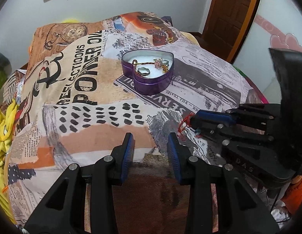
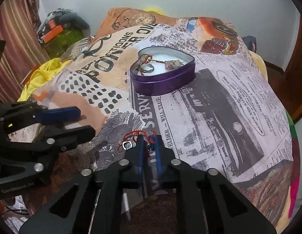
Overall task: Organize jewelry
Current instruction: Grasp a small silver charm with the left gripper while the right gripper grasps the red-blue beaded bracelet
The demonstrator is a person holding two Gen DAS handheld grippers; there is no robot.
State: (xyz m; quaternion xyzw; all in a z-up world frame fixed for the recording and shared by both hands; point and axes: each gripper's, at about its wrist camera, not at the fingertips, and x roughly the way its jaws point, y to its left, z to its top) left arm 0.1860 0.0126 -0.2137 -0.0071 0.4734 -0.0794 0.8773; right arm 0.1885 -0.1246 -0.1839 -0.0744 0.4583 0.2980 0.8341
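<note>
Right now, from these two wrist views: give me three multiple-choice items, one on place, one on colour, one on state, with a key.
1. Where does the red string bracelet lie?
A. inside the tin
B. on the printed cloth, in front of the tin
C. on the floor

2. What colour is the heart-shaped tin?
A. purple
B. green
C. white

3. How does the right claw stand?
A. wide open, nothing near
B. out of view
C. shut on the red string bracelet

Key: 1 B, the string sits on the cloth nearer the cameras than the tin; 2 A, the tin's wall is purple in both views; 3 C, the fingers are pressed together with the string between them, while the left claw is open and empty.
</note>
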